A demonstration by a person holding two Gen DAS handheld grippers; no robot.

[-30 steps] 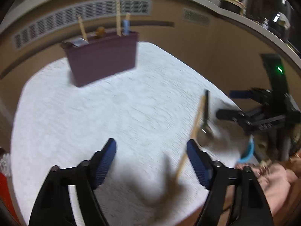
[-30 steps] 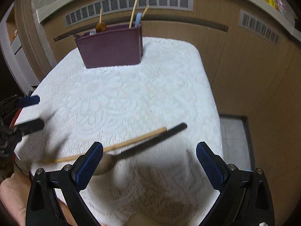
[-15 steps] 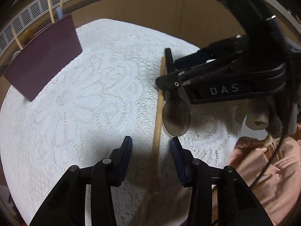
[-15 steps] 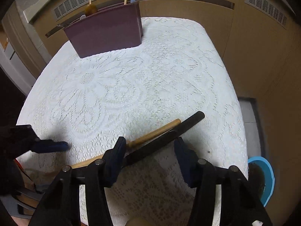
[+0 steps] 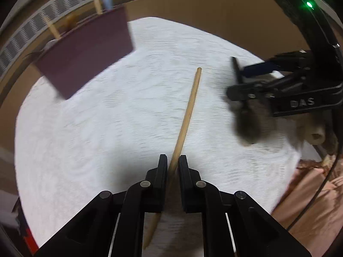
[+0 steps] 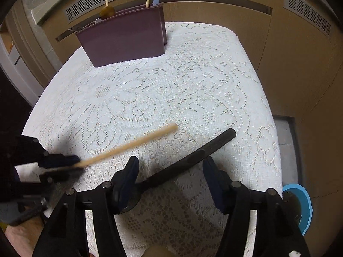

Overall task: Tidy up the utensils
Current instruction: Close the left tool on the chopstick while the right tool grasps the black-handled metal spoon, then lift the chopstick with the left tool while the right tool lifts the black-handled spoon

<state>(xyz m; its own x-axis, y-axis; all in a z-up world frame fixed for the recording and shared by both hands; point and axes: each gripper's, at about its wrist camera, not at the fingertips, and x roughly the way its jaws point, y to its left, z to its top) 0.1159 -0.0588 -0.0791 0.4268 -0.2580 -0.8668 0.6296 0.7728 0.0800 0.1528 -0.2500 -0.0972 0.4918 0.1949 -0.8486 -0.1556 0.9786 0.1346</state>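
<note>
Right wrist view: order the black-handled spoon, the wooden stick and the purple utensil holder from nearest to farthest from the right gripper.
1. Black-handled spoon: between the right gripper fingers.
2. Wooden stick: just beyond, to the left.
3. Purple utensil holder: far end of the table.

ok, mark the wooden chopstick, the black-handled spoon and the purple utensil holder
wooden chopstick (image 5: pixel 188 109): left wrist view, mid-shaft.
black-handled spoon (image 6: pixel 205 151): right wrist view, handle.
purple utensil holder (image 6: pixel 124 40): right wrist view, front wall.
</note>
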